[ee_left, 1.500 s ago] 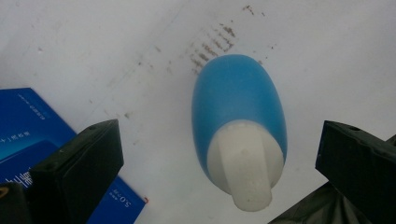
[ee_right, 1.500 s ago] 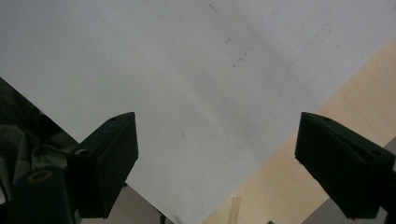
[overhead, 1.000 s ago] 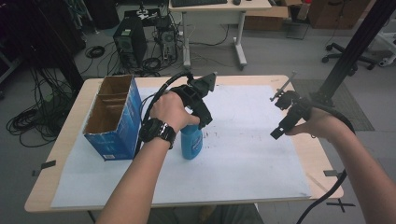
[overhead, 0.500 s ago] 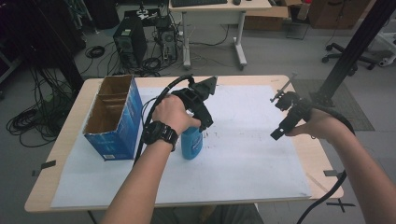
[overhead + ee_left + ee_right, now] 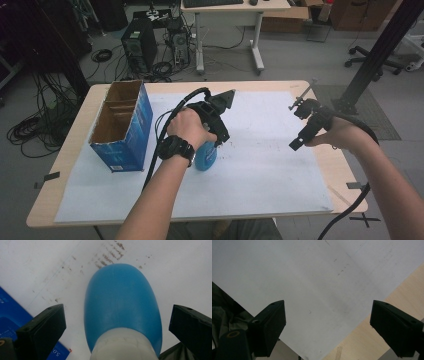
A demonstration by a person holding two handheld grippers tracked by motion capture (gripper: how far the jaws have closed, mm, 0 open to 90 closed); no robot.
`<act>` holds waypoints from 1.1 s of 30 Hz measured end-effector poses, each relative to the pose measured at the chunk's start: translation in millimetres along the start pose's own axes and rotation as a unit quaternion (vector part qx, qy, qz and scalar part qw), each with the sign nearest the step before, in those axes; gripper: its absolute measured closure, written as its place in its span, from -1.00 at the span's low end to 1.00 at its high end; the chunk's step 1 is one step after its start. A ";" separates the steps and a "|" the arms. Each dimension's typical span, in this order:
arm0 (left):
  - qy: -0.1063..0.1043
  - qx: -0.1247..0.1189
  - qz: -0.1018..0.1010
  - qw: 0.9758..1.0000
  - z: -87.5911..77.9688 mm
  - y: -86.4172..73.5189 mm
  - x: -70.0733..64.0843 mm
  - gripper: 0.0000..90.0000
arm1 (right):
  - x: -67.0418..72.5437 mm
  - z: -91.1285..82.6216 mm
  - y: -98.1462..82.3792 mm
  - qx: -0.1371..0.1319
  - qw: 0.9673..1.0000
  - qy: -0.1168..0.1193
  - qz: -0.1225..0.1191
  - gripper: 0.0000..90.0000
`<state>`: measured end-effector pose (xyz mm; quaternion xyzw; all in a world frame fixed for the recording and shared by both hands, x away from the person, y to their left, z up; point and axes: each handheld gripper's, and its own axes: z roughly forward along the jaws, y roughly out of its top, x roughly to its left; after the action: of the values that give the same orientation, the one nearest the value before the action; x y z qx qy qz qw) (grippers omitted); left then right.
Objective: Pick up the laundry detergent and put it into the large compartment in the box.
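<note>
A blue bottle (image 5: 205, 159) with a white neck stands upright on the white paper sheet (image 5: 260, 165). My left gripper (image 5: 216, 142) hangs right over it, pointing down. In the left gripper view the bottle (image 5: 122, 302) sits between the two jaws of my left gripper (image 5: 117, 312), which stand wide apart and touch neither side. My right gripper (image 5: 296, 126) is held above the right part of the sheet. In its own view my right gripper (image 5: 328, 310) is open, with bare paper (image 5: 317, 277) between the jaws.
An open blue cardboard box (image 5: 122, 125) with inner dividers stands at the table's left, close to the bottle; its corner (image 5: 7, 322) shows beside the left jaw. The wooden table edge (image 5: 402, 287) lies just right of the right gripper. Cables trail from both grippers.
My left gripper has shifted slightly right and down over the bottle. The right gripper has stayed in place.
</note>
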<state>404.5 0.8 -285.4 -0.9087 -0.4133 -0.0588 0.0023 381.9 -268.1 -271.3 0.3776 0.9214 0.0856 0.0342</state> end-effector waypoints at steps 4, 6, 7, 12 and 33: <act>-0.001 0.001 0.001 1.000 2.9 -0.5 -0.3 -0.97 | 0.3 1.0 0.5 0.001 1.000 0.000 -0.001 -0.71; 0.000 0.004 0.002 1.000 4.6 -0.7 0.1 -0.97 | 0.9 1.6 0.8 0.000 1.000 0.001 -0.001 -0.71; 0.001 0.005 0.001 1.000 5.5 -0.8 0.1 -0.97 | 0.8 1.7 0.8 -0.001 1.000 0.001 -0.001 -0.71; -0.002 0.000 -0.003 1.000 6.2 -1.3 0.8 -0.97 | 0.7 1.8 0.2 0.000 1.000 0.001 0.002 -0.71; -0.005 0.006 -0.016 1.000 9.3 -0.3 -0.1 -0.57 | 0.7 5.6 -1.0 -0.002 1.000 0.005 0.003 -0.71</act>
<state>405.1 1.4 -294.7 -0.9023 -0.4280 -0.0522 0.0048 381.4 -267.5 -277.0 0.3796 0.9203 0.0895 0.0304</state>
